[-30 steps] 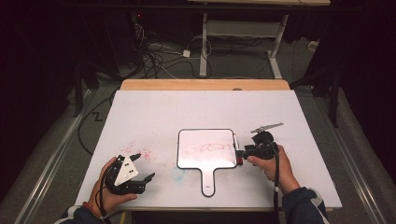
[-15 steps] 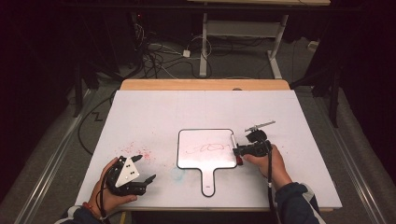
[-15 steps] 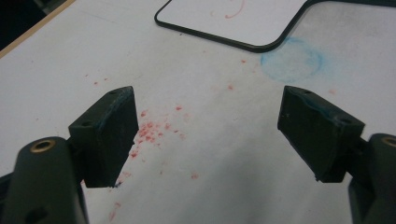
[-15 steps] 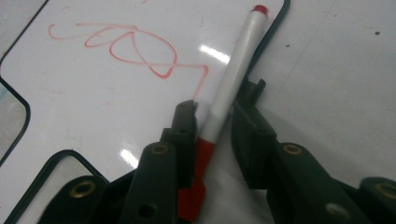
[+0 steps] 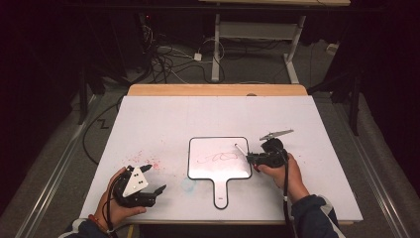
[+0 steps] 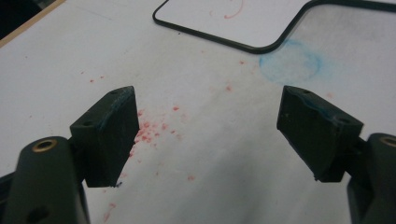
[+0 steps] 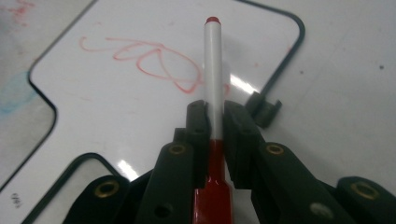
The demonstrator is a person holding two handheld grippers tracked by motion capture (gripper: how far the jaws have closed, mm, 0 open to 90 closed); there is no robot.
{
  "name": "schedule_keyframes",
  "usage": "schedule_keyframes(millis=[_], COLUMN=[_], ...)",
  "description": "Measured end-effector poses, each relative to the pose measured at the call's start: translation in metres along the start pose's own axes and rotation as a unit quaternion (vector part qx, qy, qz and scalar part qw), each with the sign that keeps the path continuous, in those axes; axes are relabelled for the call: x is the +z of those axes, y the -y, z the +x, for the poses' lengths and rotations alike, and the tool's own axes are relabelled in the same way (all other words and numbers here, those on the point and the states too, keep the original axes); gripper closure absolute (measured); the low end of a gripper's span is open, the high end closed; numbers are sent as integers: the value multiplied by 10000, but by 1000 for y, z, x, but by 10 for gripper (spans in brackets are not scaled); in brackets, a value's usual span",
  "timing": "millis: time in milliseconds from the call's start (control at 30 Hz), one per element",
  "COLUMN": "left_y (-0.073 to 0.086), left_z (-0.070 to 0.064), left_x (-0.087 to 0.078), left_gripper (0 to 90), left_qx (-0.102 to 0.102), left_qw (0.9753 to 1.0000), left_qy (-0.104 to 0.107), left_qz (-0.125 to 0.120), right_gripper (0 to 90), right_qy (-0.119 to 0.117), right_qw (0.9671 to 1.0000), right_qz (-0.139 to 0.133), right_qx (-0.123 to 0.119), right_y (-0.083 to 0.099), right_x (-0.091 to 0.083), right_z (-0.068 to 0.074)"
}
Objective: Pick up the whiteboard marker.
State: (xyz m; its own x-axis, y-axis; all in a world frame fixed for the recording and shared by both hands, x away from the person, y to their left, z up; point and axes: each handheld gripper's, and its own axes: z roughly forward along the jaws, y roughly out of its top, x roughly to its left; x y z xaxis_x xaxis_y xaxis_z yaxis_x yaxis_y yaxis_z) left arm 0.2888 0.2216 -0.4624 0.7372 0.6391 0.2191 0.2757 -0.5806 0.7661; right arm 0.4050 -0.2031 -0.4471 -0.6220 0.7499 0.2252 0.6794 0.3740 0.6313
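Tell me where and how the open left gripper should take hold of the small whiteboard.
Grip the handle, coming from the near table edge. The whiteboard lies flat with that narrow tab pointing toward the person, slim enough for the jaws; the panel looks too wide. The left gripper rests open beside it, while the right gripper holds the marker.

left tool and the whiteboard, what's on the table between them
In the left gripper view, between the open left tool and the whiteboard lie red speckles and a blue smudge on the bare white table. Nothing solid sits there.
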Motion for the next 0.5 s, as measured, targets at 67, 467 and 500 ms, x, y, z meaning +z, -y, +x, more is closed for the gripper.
schedule_keyframes(millis=[67,467,500], left_y=[-3,-53,-58], left_z=[2,7,5], left_x=[1,14,17], left_gripper=[203,284,285], left_qx=[-153,-791,-808], left_qw=[9998,9899,9886], left_qy=[76,767,857], left_qz=[-56,-894,-937], right_gripper=[820,820,820], right_qy=[-28,-282,-344], right_qw=[9997,9920,9905], right_qz=[-182,-737,-807], right_qx=[-135,-986,-1055], right_y=[-2,-7,-7], right_x=[-6,-21,-21], right_z=[6,52,56])
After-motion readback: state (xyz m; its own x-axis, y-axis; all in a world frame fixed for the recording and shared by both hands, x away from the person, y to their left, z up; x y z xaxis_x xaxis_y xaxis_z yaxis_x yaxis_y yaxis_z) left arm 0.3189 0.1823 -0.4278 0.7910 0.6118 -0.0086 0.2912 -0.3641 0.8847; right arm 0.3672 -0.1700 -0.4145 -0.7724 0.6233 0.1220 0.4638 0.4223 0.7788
